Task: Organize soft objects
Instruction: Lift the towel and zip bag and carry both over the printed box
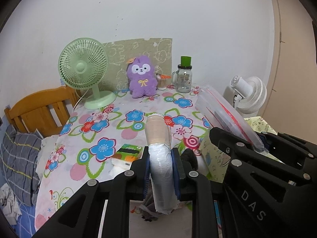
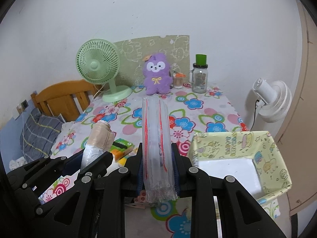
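Note:
My left gripper [image 1: 160, 155] is shut on a soft roll [image 1: 158, 130], beige at its top and wrapped in clear plastic lower down, held upright above the flowered tablecloth [image 1: 103, 130]. My right gripper [image 2: 157, 153] is shut on a clear zip-bag pack [image 2: 156, 123] with red stripes, which stands on edge between the pads. In the right wrist view the roll [image 2: 100, 136] and the left gripper [image 2: 93, 158] sit to the left. A purple plush toy [image 1: 141, 77] sits against the back wall. An open pale yellow fabric box [image 2: 277, 158] stands at the right.
A green desk fan [image 1: 83, 69] and a glass jar with a green lid [image 1: 183, 77] stand at the back of the table. A green and orange tissue packet [image 2: 120, 148] lies near the grippers. A white fan [image 2: 271, 101] stands off the right edge, a wooden headboard [image 1: 39, 109] at the left.

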Available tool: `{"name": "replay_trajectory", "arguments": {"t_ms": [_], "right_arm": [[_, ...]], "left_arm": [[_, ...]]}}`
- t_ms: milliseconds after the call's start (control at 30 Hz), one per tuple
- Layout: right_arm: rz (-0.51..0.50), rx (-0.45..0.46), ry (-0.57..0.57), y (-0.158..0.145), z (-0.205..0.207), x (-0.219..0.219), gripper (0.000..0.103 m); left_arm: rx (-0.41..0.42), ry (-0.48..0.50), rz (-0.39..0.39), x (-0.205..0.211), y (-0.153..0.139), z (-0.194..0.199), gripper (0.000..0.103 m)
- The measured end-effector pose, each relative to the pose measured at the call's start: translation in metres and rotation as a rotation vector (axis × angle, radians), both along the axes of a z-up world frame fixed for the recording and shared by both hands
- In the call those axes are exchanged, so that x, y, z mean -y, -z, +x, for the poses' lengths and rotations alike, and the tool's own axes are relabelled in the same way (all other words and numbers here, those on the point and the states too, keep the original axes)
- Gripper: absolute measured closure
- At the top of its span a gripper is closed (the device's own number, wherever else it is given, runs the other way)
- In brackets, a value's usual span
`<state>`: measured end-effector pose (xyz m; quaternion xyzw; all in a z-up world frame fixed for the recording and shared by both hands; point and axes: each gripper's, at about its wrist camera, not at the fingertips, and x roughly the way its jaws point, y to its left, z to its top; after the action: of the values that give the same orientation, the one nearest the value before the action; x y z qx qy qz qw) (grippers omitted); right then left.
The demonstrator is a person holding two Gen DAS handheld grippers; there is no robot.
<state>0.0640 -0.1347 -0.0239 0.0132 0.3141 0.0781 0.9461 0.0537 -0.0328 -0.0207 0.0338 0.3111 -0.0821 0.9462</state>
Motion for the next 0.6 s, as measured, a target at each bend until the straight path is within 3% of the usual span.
{"name": "replay_trajectory", "arguments": {"t_ms": [600], "right_arm": [[-0.003, 0.035, 0.072, -0.012, -0.006, 0.07, 0.076]], "left_arm": [[0.029, 0.082, -0.001, 0.07, -0.01, 0.001, 0.085]]}}
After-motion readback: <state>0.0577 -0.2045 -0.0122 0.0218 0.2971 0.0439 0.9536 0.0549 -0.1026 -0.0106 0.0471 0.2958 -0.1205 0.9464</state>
